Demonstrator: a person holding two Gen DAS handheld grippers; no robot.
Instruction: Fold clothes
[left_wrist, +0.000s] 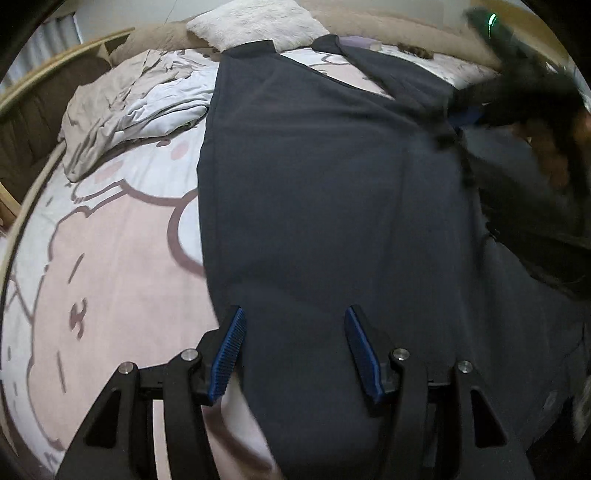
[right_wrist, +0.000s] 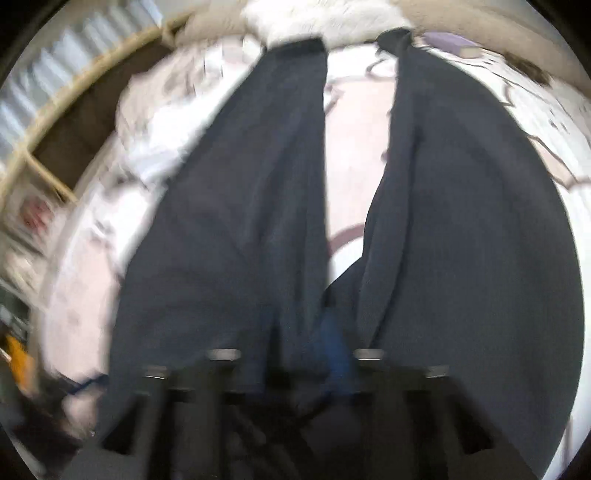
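Dark navy trousers lie lengthwise on a bed with a pink and white cartoon sheet. My left gripper is open, its blue pads hovering over the near end of the trousers, holding nothing. In the left wrist view my right gripper is blurred at the right, shut on a fold of the trousers and lifting it. In the right wrist view the trousers show two legs spread apart, and my right gripper is blurred, with dark cloth bunched between its fingers.
A crumpled pale garment lies at the far left of the bed. A fluffy white pillow and beige headboard cushion are at the far end. A wooden bed rail curves along the left.
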